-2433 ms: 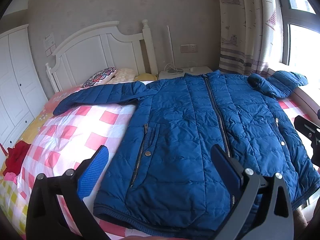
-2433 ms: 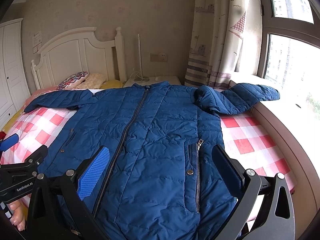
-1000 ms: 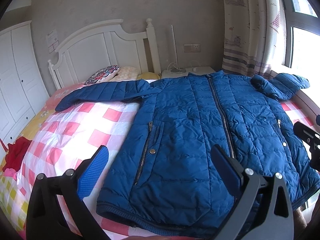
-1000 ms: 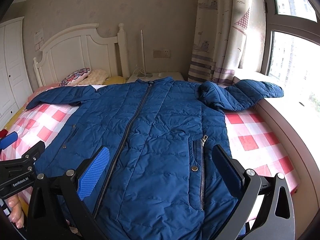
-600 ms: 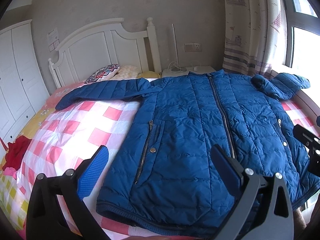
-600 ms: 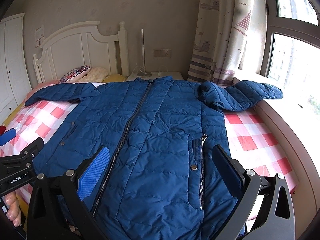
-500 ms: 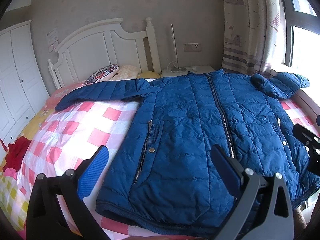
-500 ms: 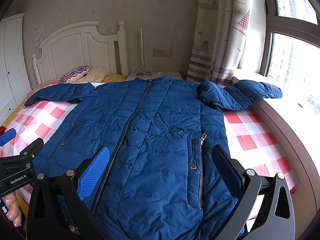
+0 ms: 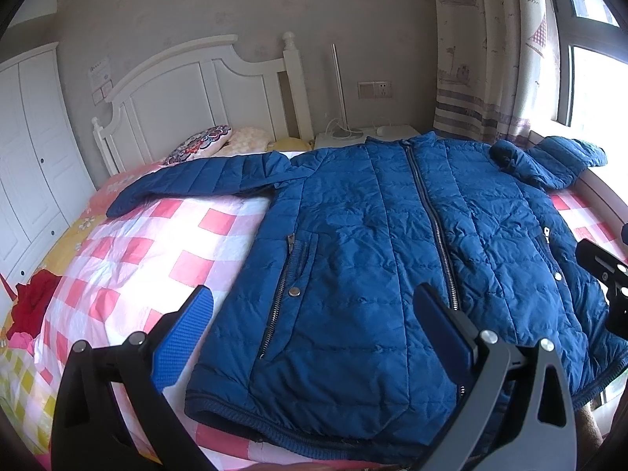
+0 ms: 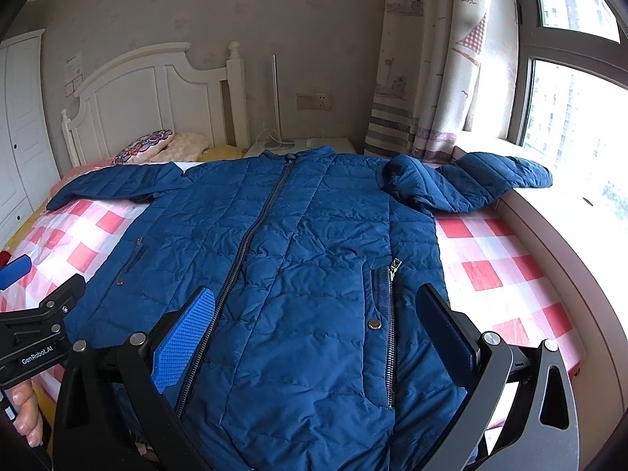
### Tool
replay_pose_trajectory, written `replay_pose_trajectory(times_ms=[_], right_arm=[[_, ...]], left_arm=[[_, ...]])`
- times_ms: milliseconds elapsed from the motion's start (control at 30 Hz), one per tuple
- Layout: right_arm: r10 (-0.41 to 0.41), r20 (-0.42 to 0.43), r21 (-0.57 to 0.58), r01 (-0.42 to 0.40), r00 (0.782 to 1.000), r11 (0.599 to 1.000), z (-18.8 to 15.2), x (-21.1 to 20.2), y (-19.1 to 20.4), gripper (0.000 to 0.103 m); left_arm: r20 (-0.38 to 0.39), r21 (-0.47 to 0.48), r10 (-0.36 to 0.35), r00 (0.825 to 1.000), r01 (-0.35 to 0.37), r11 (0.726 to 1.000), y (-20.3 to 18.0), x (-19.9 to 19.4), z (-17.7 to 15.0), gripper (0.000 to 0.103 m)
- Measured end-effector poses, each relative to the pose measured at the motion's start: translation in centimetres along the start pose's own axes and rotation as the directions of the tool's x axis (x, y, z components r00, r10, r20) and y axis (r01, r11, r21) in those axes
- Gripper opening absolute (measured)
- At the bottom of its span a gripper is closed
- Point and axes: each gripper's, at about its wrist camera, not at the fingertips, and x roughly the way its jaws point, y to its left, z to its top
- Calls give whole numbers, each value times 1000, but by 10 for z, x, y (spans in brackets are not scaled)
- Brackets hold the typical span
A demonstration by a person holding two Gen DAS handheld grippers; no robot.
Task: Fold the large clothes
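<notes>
A large blue quilted jacket (image 9: pixel 376 243) (image 10: pixel 298 259) lies flat and zipped on the bed, collar toward the headboard. Its left sleeve (image 9: pixel 204 180) stretches out across the pink checked bedspread. Its right sleeve (image 10: pixel 471 184) is bunched toward the window sill. My left gripper (image 9: pixel 314 329) hovers open above the jacket's lower left hem, holding nothing. My right gripper (image 10: pixel 318 325) hovers open over the lower right front, near the pocket zip (image 10: pixel 388 314), also holding nothing. A hand (image 10: pixel 23 412) holds the left gripper at the right wrist view's lower left edge.
The pink and white checked bedspread (image 9: pixel 129 259) covers the bed, with a white headboard (image 9: pixel 204 90) and pillows (image 9: pixel 204 143) behind. A red cloth (image 9: pixel 31 302) lies at the bed's left edge. A wardrobe (image 9: pixel 27 165) stands left; window sill (image 10: pixel 549 227) and curtain (image 10: pixel 431 70) are right.
Both views have shifted only slightly, as if both grippers drifted a little over the jacket's hem. The jacket lies as before and both grippers stay open.
</notes>
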Motion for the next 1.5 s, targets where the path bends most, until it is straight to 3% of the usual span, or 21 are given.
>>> replay_pose_trajectory(times_ms=[700,900,1067,1233,1367,1500], right_arm=[[-18,-73,23,20,997,1000,1,36,-11,98],[-37,-106,18,39,994,999,8,61,-22,98],[-63,-152,78,75,986,994,27,103,-65,98],[-34,-280,220,99,959,970,51,163,-135,98],[4,-338,343,119,941,932,69,199,-188,98],[-116,-355,342,244,928,907,91,233,-234,98]], left_arm=[[-91,25,-9,996,12,1000,-7,44,10,101],[-98,55,-65,993,71,996,-20,75,40,101],[-119,154,-74,990,92,984,-49,145,77,101],[-237,197,-73,969,122,973,-76,227,100,101],[-277,173,-55,959,106,979,-81,265,98,101],[-250,71,-145,957,167,983,-70,279,83,101]])
